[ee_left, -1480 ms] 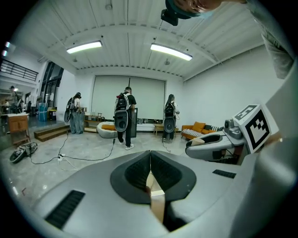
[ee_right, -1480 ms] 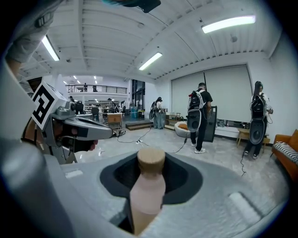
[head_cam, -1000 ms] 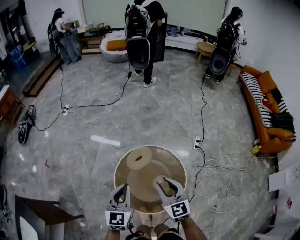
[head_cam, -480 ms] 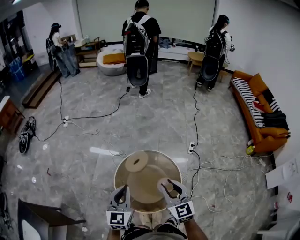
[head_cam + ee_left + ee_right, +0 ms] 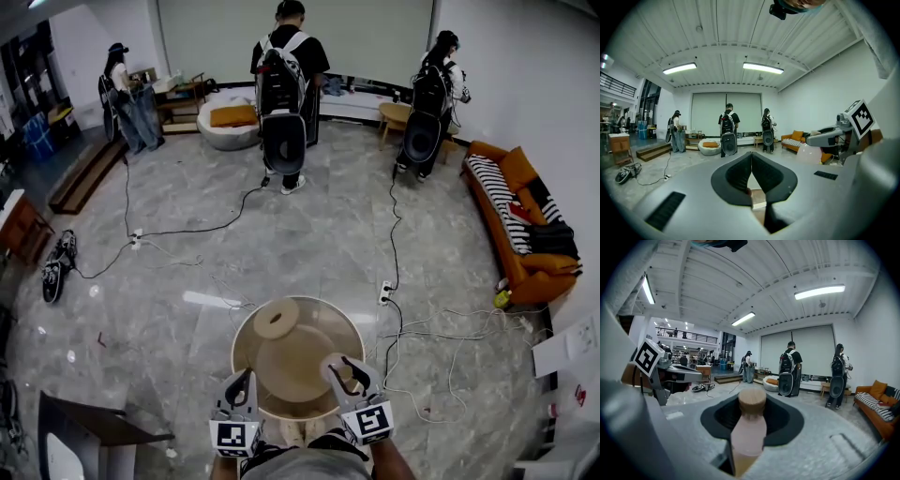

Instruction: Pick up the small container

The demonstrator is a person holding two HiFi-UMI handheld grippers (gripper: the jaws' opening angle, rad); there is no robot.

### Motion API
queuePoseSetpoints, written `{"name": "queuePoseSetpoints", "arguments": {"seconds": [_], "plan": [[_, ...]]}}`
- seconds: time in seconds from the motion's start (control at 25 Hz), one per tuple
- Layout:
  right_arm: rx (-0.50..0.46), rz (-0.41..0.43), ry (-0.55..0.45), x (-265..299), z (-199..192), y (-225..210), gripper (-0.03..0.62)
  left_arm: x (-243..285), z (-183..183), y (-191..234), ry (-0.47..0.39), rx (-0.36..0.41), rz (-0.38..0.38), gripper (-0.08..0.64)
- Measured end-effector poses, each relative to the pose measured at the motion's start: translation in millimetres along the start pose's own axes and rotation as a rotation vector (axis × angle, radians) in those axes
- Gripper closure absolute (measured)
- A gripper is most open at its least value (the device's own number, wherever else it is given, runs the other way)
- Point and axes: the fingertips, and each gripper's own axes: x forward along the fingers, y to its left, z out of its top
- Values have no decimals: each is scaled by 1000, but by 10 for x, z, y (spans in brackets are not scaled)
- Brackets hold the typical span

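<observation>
Pick-up looks done | right gripper [image 5: 343, 367] fingers clamped on small pink wooden-capped container [image 5: 749, 430] above round tan worktop [image 5: 281, 367] | left gripper [image 5: 751, 161] fingers together

Bright, even indoor light from long white ceiling tube lamps [image 5: 761, 68]. Glossy grey marble floor [image 5: 281, 234] carries a white glare streak; shadows soft. Gripper views: heavy fisheye, black corners; grey left gripper [image 5: 751, 153] body blurs near lens. Head view edges bend.

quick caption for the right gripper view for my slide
Right tongs gripping the small container, pale pink with a tan cap, three people standing in the room beyond.
</observation>
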Motion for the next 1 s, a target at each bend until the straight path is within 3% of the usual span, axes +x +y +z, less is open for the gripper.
{"name": "queuePoseSetpoints", "arguments": {"seconds": [1.0], "plan": [[-16,25,11,178,62,34,466,95,-24,89,13,-8,4,541]]}}
